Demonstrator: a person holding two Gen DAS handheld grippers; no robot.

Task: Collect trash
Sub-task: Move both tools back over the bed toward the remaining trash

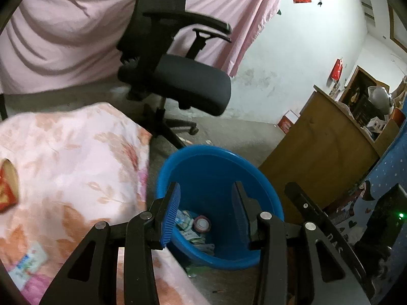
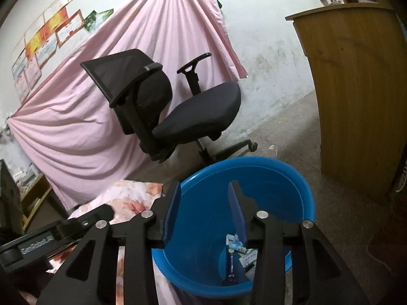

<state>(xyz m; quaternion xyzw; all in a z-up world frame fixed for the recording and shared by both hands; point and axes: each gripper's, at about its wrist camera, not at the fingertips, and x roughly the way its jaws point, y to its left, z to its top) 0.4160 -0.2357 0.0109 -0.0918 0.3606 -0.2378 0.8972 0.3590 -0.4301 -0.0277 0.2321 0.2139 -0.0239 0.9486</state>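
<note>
A blue plastic bin point(image 1: 257, 190) stands on the floor beside the bed, and also shows in the right wrist view point(image 2: 279, 178). Wrappers point(image 1: 187, 225) and a small round cup point(image 1: 202, 225) lie at its bottom; the right wrist view shows wrappers point(image 2: 239, 247) and a blue stick-like item point(image 2: 231, 267) inside. My left gripper point(image 1: 206, 206) is open and empty above the bin. My right gripper point(image 2: 204, 208) is open and empty above the bin. A red packet point(image 1: 6, 194) and a white-blue wrapper point(image 1: 29, 261) lie on the floral bedsheet point(image 1: 76, 167).
A black office chair point(image 1: 178, 76) stands behind the bin before a pink hanging sheet point(image 2: 76, 117). A wooden cabinet point(image 2: 356, 96) stands to the right of the bin. The right gripper's body point(image 1: 330, 231) shows beside my left gripper. The floor is grey concrete point(image 2: 343, 216).
</note>
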